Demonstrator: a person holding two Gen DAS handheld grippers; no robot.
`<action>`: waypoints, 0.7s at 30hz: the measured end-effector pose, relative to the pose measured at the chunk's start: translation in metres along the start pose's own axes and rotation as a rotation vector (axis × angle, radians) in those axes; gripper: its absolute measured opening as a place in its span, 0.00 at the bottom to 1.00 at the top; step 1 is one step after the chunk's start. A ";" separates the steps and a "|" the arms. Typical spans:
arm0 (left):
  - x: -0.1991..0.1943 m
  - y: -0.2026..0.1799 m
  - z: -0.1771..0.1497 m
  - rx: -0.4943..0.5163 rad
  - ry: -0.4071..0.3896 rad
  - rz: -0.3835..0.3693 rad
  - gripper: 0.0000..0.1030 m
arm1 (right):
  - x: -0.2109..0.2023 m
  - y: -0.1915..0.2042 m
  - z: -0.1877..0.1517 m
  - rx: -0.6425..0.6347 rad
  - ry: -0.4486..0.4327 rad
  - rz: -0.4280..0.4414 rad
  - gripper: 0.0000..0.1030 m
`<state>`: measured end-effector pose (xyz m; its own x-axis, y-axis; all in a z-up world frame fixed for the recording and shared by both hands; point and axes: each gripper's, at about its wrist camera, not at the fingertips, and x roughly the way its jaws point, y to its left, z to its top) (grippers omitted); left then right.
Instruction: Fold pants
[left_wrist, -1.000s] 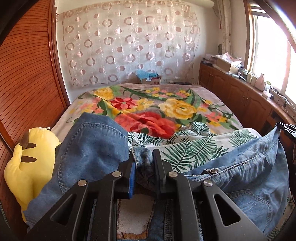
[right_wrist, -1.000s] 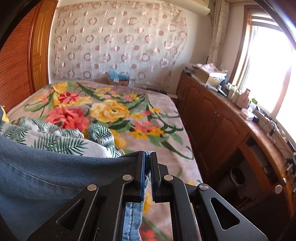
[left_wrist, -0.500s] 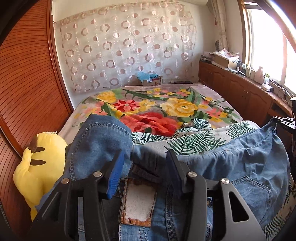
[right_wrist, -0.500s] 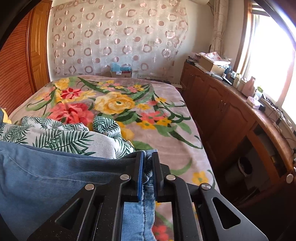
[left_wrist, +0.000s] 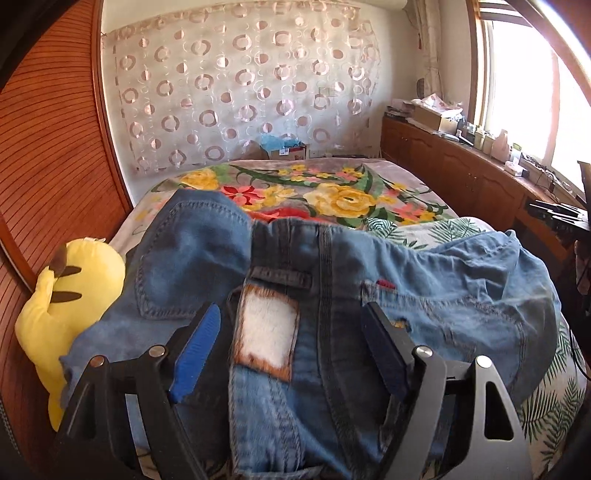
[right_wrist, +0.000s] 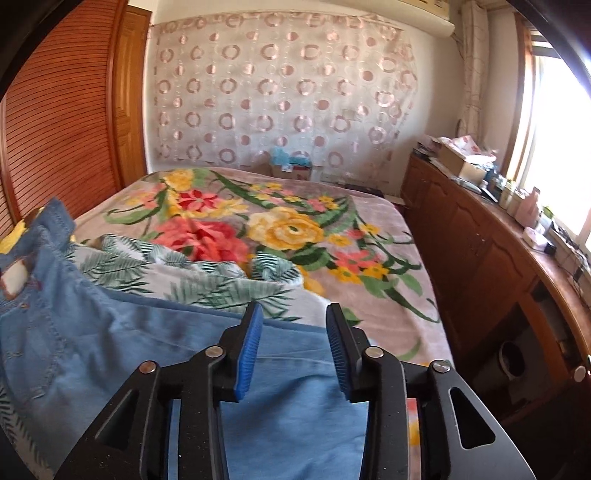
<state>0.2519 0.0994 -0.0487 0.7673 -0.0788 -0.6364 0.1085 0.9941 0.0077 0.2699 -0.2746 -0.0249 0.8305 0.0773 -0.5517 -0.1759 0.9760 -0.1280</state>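
Note:
Blue denim jeans (left_wrist: 443, 288) lie rumpled on the bed, waistband up, with a white leather patch (left_wrist: 267, 334) showing. My left gripper (left_wrist: 291, 321) is open above the waistband, its blue-padded jaws wide on either side of the patch, holding nothing. In the right wrist view the jeans (right_wrist: 110, 350) spread to the left, and my right gripper (right_wrist: 293, 321) is open just above a lighter denim leg part, holding nothing.
The bed has a floral blanket (right_wrist: 295, 229) and a palm-leaf sheet (right_wrist: 207, 284) under the jeans. A yellow plush toy (left_wrist: 70, 291) sits at the left by the wooden wardrobe (left_wrist: 48, 147). A wooden cabinet (right_wrist: 491, 266) with clutter runs along the right under the window.
Both grippers have let go of the jeans. The left opened first and pulled back; the right opened in the last half second. The jeans dropped onto the bed.

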 end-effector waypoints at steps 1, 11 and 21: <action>-0.002 0.003 -0.002 -0.001 0.005 0.001 0.72 | -0.003 0.004 -0.002 -0.001 0.001 0.021 0.40; 0.003 0.019 -0.040 -0.007 0.092 -0.030 0.39 | -0.048 0.038 -0.032 -0.032 0.037 0.167 0.41; -0.018 0.017 -0.050 0.013 0.044 -0.044 0.03 | -0.098 0.039 -0.053 -0.030 0.043 0.176 0.41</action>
<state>0.2086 0.1217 -0.0758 0.7332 -0.1190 -0.6695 0.1505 0.9886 -0.0109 0.1538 -0.2549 -0.0197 0.7621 0.2367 -0.6026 -0.3328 0.9416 -0.0510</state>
